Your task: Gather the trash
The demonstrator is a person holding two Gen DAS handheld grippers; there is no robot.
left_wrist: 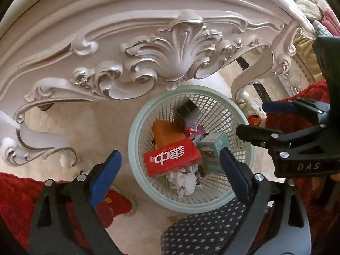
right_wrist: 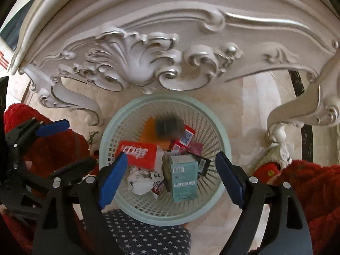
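Several pieces of trash are seen from the left wrist already lying in the pale green lattice basket (left_wrist: pixel 136 148): a glossy red carton (left_wrist: pixel 172 158) near its left wall, a teal box (left_wrist: pixel 214 146) toward its right wall, an orange packet (left_wrist: pixel 165 132), crumpled white paper (left_wrist: pixel 184 182) by the near rim. A dark blurred item (left_wrist: pixel 187 108) hangs at the far rim, judged to be dropping in. The left gripper (left_wrist: pixel 170 178) is spread wide and nothing is held.

From the right wrist, the right gripper (right_wrist: pixel 172 178) is likewise spread and empty above the same basket (right_wrist: pixel 225 148). A carved white table (right_wrist: pixel 148 63) with silvered scrollwork stands behind. No loose trash is shown outside the basket; collection is judged nearly finished.
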